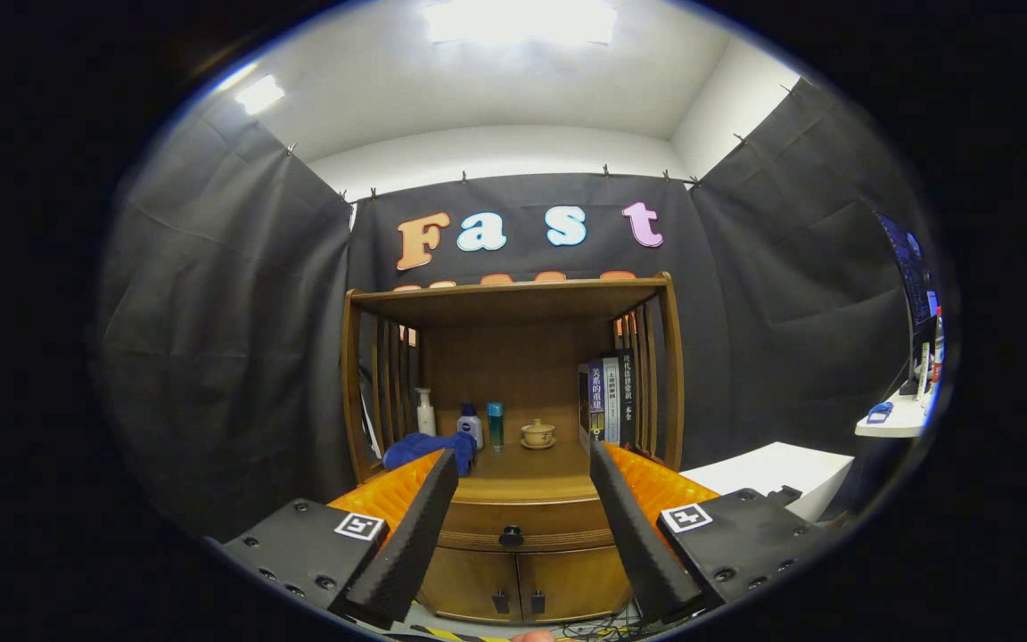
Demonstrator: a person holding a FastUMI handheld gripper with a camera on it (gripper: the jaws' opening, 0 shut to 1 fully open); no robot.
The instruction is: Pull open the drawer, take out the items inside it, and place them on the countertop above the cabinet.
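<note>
Nearest the lens, the gripper (522,464) has its two fingers spread wide apart, holding nothing, their tips reaching up to either side of the brown wooden cabinet (518,580) that stands ahead against the black cloth wall. Between the fingers, lower down, sits the cabinet's shallow wooden drawer (522,522), fully closed, with a small dark round knob (511,536) at the middle of its front; the fingers are apart from it, not touching. Below the drawer are two wooden doors (522,584), also closed, each with a small dark handle near the centre seam. Above the drawer lies the wooden tabletop (527,481) of the cabinet, roofed by a slatted wooden hutch (513,299). On that tabletop, toward the back, stand a white pump bottle (425,412), a white bottle with a blue label (471,425), a slim teal canister (496,424) and a small cream lidded teacup on a saucer (538,434). A crumpled blue cloth (424,448) lies at the left, just behind the left fingertip. Several upright books (610,399) stand at the right side. A white table (776,473) sits beyond the right finger, well apart from the cabinet.
</note>
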